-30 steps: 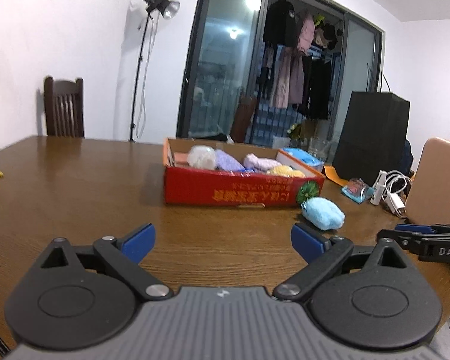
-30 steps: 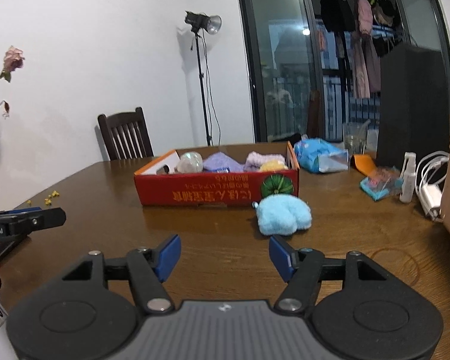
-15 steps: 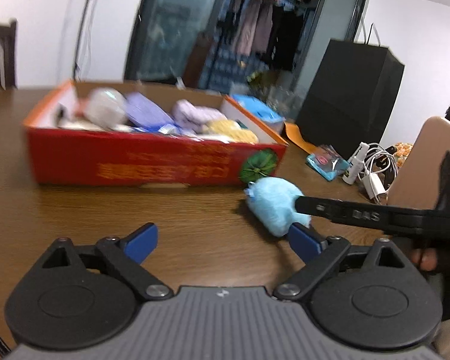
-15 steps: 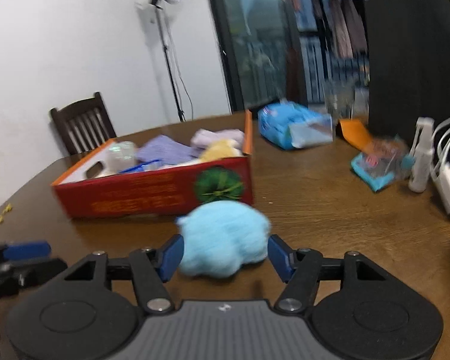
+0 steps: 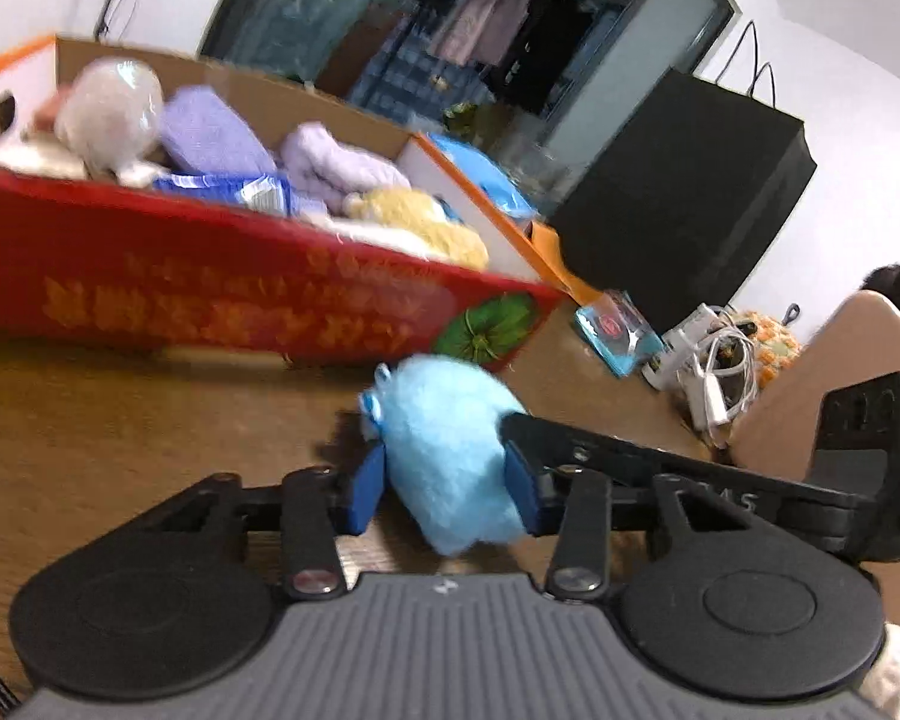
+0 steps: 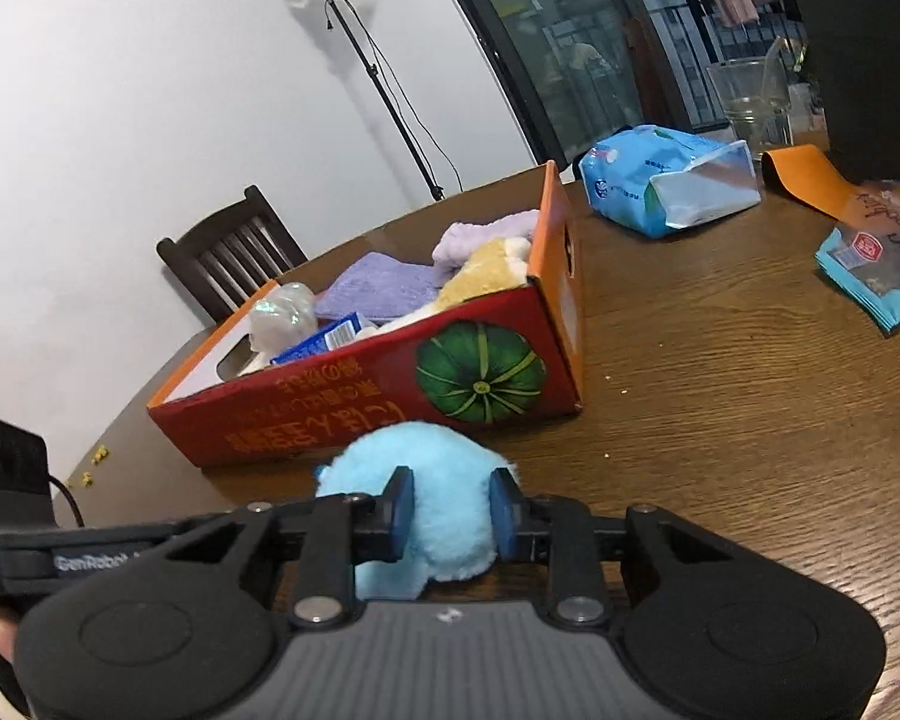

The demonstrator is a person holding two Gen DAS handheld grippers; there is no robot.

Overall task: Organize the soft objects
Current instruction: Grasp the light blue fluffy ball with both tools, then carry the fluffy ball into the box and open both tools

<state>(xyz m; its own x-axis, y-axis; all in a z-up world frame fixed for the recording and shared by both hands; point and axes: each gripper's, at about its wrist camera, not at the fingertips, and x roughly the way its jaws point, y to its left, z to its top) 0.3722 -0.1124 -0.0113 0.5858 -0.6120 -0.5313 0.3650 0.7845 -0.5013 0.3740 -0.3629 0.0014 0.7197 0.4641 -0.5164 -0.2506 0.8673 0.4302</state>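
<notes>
You've brought both hand-held grippers in from well back on the worktop (image 6: 720,360) and onto the same blue plush toy (image 5: 444,450): the left hand-held gripper (image 5: 444,489) is closing with the toy between its blue pads, and the right hand-held gripper (image 6: 450,513) is closing on it from the other side, pads already dented into the fluff. The toy sits on the worktop just in front of the red box (image 6: 354,402), so a lift looks ready. The box's near wall stands in the way, and its inside is crowded with the purple cloth (image 6: 378,285) and yellow plush (image 6: 486,273).
</notes>
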